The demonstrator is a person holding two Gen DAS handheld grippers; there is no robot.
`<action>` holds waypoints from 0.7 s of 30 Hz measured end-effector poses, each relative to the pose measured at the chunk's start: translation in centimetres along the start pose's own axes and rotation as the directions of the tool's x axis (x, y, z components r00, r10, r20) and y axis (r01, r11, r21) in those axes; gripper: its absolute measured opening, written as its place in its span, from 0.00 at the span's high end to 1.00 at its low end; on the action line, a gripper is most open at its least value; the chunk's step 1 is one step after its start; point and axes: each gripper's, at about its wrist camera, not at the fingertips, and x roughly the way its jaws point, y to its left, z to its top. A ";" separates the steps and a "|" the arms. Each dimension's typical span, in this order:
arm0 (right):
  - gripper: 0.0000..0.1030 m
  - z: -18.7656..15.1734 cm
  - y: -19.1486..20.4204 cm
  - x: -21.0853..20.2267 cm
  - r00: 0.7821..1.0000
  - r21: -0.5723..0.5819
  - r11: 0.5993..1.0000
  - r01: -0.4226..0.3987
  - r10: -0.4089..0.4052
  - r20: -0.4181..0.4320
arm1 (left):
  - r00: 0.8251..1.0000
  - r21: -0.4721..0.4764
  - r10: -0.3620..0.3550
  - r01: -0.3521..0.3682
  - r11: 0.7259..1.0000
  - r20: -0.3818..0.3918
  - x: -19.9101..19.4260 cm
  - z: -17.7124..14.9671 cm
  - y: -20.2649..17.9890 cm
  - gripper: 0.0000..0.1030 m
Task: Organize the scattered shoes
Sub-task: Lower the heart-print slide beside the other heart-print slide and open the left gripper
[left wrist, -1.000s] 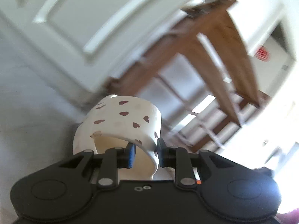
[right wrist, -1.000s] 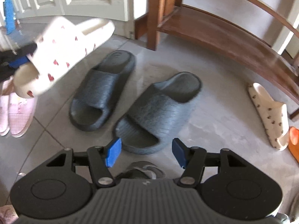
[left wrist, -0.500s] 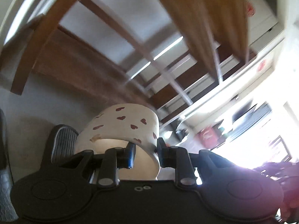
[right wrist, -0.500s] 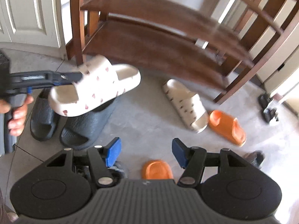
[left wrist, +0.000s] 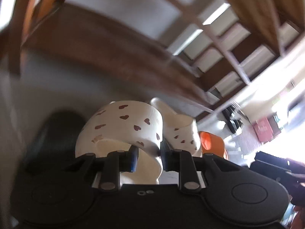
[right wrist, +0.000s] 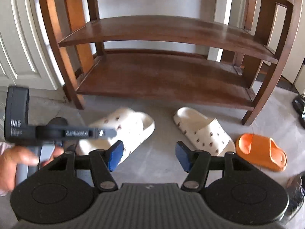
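My left gripper [left wrist: 147, 157] is shut on the strap of a cream slipper with dark hearts [left wrist: 124, 126]. In the right wrist view the same slipper [right wrist: 125, 126] hangs low over the floor in front of the wooden shoe rack [right wrist: 162, 76], held by the left gripper's body [right wrist: 63, 133] coming in from the left. Its matching cream slipper [right wrist: 204, 131] lies on the floor to the right, also seen as the second cream slipper [left wrist: 181, 129] just beyond the held one. My right gripper [right wrist: 148, 155] stands open above bare floor between the two slippers.
An orange slipper [right wrist: 261, 152] lies right of the cream pair. A dark slipper [right wrist: 57, 122] sits at the left behind the left gripper, and dark sandals [right wrist: 300, 106] lie at the far right. White panelled doors [right wrist: 21, 43] stand left of the rack. A hand [right wrist: 17, 162] grips the left tool.
The left gripper carried the heart slipper rightward and down to the floor in front of the rack, beside its mate. The right gripper swung right and up, from the dark slippers to facing the rack.
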 end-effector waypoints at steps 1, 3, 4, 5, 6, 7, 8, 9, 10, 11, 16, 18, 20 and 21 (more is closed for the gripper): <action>0.38 -1.0 -1.3 0.3 1.000 0.015 1.000 0.005 -0.005 -0.003 | 1.000 -0.019 0.009 -0.009 1.000 0.006 0.4 -0.6 0.0 0.79; 0.38 -2.4 -3.1 0.6 0.999 0.052 0.999 0.015 -0.014 -0.030 | 0.999 -0.086 0.032 -0.031 0.996 0.012 1.7 -2.4 0.0 0.81; 0.38 -3.6 -4.6 0.6 0.998 0.090 0.995 0.030 -0.024 -0.066 | 0.999 -0.114 0.039 -0.038 0.993 0.004 2.2 -2.8 0.0 0.81; 0.38 -4.7 -5.9 0.4 0.994 0.125 0.991 0.050 -0.037 -0.102 | 0.999 -0.142 0.046 -0.046 0.989 -0.005 2.7 -3.2 0.0 0.78; 0.38 -5.3 -6.6 0.0 0.992 0.139 0.988 0.063 -0.047 -0.117 | 0.998 -0.167 0.053 -0.055 0.985 -0.016 3.3 -3.7 0.0 0.77; 0.38 -5.5 -6.8 -0.3 0.991 0.139 0.988 0.069 -0.053 -0.119 | 0.998 -0.183 0.058 -0.063 0.981 -0.032 4.0 -4.2 0.0 0.76; 0.38 -6.3 -7.6 -1.2 0.988 0.133 0.985 0.107 -0.090 -0.128 | 0.997 -0.191 0.057 -0.064 0.980 -0.043 4.6 -4.5 -0.1 0.76; 0.38 -6.6 -8.0 -1.6 0.986 0.126 0.984 0.127 -0.111 -0.128 | 0.997 -0.188 0.055 -0.063 0.980 -0.046 5.1 -4.8 -0.3 0.76; 0.38 -7.0 -8.3 -2.1 0.983 0.125 0.982 0.144 -0.128 -0.129 | 0.997 -0.187 0.055 -0.062 0.980 -0.046 5.4 -4.9 -0.4 0.76; 0.38 -7.3 -8.5 -2.4 0.982 0.128 0.980 0.155 -0.138 -0.133 | 0.998 -0.191 0.055 -0.062 0.980 -0.043 5.5 -5.0 -0.4 0.76; 0.38 -8.9 -8.6 -3.9 0.972 0.114 0.974 0.197 -0.179 -0.156 | 0.997 -0.213 0.062 -0.071 0.975 -0.047 6.2 -5.2 -0.1 0.72; 0.38 -9.3 -8.8 -4.4 0.969 0.107 0.972 0.208 -0.190 -0.157 | 0.997 -0.225 0.066 -0.076 0.971 -0.052 6.5 -5.5 0.3 0.72; 0.38 -9.8 -9.1 -4.9 0.968 0.109 0.971 0.213 -0.194 -0.157 | 0.997 -0.229 0.067 -0.076 0.970 -0.050 6.8 -5.6 0.4 0.71; 0.38 -9.9 -9.3 -5.1 0.968 0.113 0.970 0.215 -0.196 -0.158 | 0.997 -0.231 0.066 -0.076 0.970 -0.050 6.8 -5.6 0.4 0.71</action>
